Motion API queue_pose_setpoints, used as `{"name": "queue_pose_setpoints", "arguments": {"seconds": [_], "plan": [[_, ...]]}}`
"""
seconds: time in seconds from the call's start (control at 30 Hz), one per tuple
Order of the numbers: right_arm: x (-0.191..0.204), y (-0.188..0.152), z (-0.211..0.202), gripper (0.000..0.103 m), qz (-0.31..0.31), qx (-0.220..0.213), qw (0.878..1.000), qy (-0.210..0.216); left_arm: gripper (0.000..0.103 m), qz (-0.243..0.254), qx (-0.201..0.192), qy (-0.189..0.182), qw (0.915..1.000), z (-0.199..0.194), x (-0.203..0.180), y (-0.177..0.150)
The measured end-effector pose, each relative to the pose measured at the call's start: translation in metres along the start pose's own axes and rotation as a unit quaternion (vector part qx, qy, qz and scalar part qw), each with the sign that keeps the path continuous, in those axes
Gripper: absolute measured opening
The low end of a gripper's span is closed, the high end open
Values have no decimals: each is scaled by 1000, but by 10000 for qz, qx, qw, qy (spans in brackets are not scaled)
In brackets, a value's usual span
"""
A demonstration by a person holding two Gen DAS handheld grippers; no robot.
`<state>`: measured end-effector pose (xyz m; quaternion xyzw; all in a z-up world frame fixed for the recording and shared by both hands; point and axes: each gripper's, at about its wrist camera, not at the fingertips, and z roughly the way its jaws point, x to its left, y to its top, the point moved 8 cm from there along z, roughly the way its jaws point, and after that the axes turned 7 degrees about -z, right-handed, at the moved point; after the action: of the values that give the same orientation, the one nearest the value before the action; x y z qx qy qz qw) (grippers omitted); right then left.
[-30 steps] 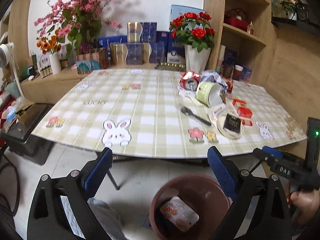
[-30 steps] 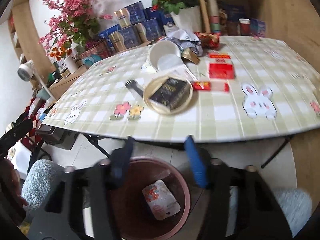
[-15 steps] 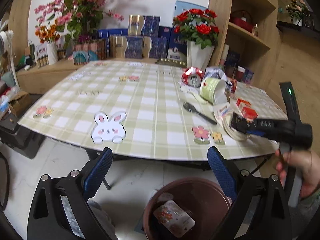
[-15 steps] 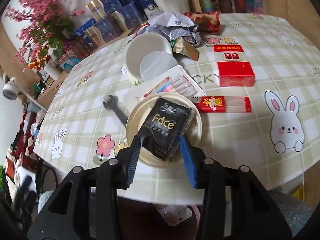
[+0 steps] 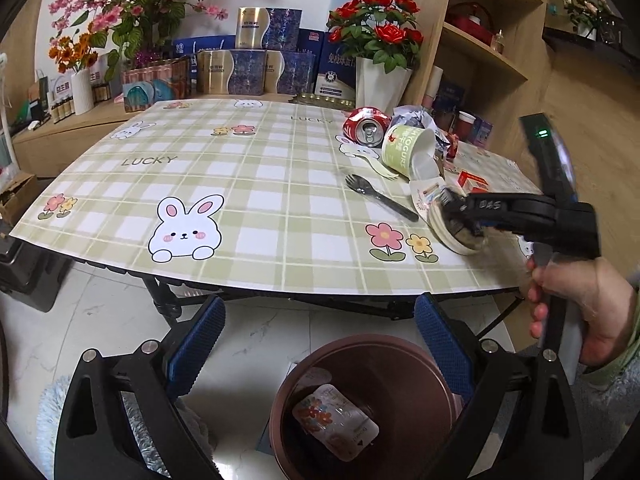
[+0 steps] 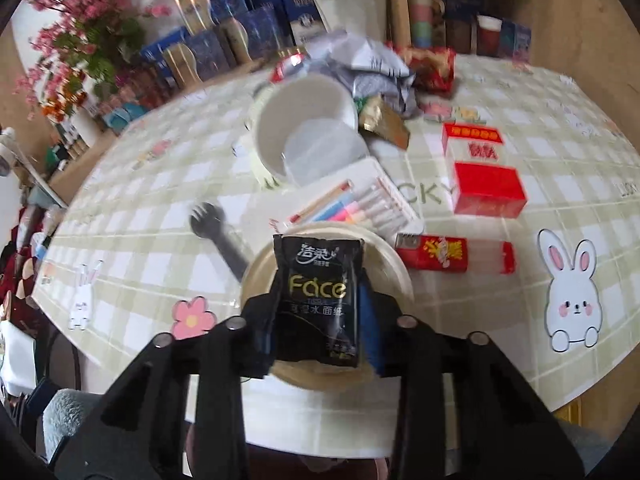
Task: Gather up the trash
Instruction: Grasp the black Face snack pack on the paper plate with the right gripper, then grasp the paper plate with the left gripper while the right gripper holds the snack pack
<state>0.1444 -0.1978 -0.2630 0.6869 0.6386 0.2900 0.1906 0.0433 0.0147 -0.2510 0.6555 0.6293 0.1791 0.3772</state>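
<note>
The right tool [image 6: 318,320] was closing on a black tissue pack [image 6: 318,300] printed "Face" in gold, its blue pads against the pack's two sides. The pack lay in a shallow cream dish [image 6: 384,256] near the desk's [image 6: 520,364] front edge. At one o'clock from the dish lay a red lighter [image 6: 444,254], at twelve a clear packet of coloured sticks [image 6: 360,204], at ten a dark plastic fork [image 6: 218,236]. Farther, at one o'clock, stood a red carton [image 6: 488,188]; the cloth read "LUCKY". The left tool [image 5: 320,336] stood open and empty above a brown bin [image 5: 404,368] on the floor, which held a flower-printed pouch [image 5: 334,422]. At one o'clock on the desk lay a cup [image 5: 404,148] marked "YOGURT" and a crushed red can [image 5: 366,126].
</note>
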Motion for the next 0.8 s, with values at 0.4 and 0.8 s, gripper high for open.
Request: {"name": "queue_pose_setpoints", "arguments": {"seconds": [0.4,0.8], "plan": [[-31,-35,-68,33,-77,-695,9971,312,40,-36,822,-461,9955,33,-37,11],[-77,-51,-76,33,552,-878,9941,316,23,186,1264,-692,9894,123,-130,50]]}}
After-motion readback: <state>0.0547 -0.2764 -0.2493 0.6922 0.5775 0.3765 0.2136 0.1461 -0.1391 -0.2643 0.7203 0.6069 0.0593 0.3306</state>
